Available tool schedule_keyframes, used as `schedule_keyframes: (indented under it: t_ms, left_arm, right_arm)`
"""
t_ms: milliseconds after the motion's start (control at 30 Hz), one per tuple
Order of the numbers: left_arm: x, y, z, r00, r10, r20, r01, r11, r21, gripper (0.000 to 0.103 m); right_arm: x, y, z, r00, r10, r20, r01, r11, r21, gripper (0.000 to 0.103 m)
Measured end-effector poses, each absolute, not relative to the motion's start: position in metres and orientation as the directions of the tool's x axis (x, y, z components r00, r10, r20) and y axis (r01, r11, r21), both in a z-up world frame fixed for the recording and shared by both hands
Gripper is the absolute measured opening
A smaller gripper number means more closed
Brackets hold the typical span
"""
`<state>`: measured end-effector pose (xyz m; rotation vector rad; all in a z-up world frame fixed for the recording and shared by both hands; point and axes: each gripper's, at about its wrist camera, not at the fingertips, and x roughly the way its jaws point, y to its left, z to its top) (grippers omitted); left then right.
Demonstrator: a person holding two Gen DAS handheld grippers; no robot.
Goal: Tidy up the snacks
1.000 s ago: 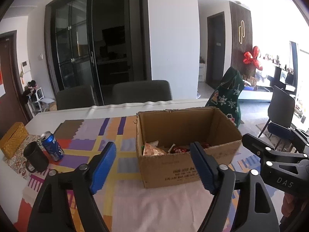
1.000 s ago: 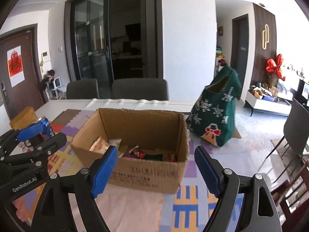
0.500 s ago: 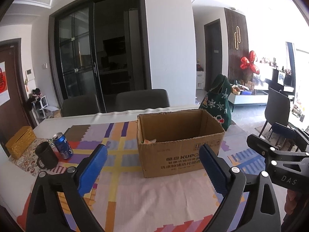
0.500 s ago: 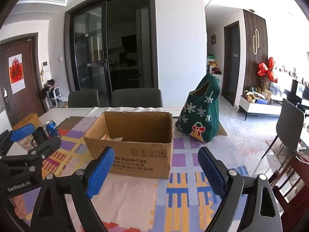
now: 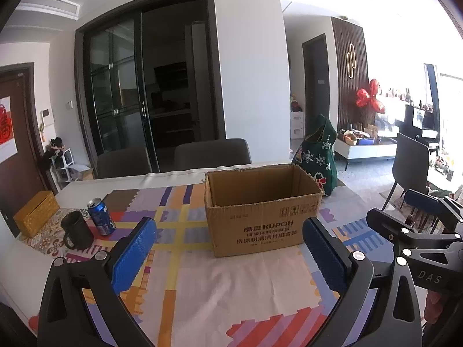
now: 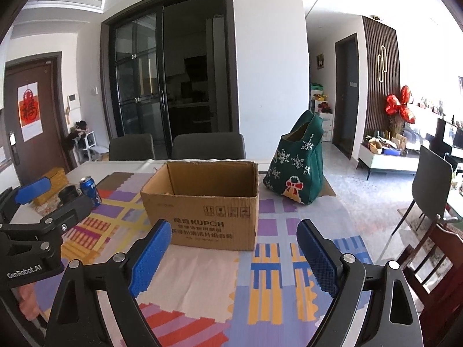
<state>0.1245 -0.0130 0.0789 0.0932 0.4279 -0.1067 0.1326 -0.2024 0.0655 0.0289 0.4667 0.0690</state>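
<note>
An open brown cardboard box [image 5: 262, 211] with dark printed lettering on its front stands near the middle of the surface [image 5: 86, 183], on a patchwork cloth of purple, yellow and orange blocks [image 5: 179, 225]; from both wrist views its contents cannot be made out. Behind the box to the right, a green fabric tote bag with white snowflakes and a red bow [image 6: 298, 167] sits upright, apart from it. Off to the left, a blue drink can [image 5: 101, 216] stands just beside a dark mug [image 5: 76, 234], with a woven yellow box [image 5: 36, 217] behind them. You hold both tools short of the box: your left gripper [image 5: 228, 256] has its jaws opening with nothing between them, and your right gripper [image 6: 233, 256] has its jaws apart and empty. Two dark chairs [image 6: 208, 146] face the far edge.
</note>
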Motion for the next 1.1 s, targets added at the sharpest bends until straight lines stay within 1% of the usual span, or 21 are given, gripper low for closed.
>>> schedule_keyframes:
  t_ms: [533,1100]
  left_arm:
    - [0.104,-0.011,0.076,0.903,-0.075,-0.423,0.112,0.992,0.065,0.103]
    - [0.101,-0.006,0.078,0.903,-0.068,-0.424,0.1,0.994,0.053,0.103]
  right_arm:
    - [0.115,-0.198,0.064,0.891,0.077,-0.448,-0.063,0.997,0.046,0.089]
    - [0.107,-0.195,0.064,0.894,0.075,-0.441,-0.066,0.997,0.036,0.089]
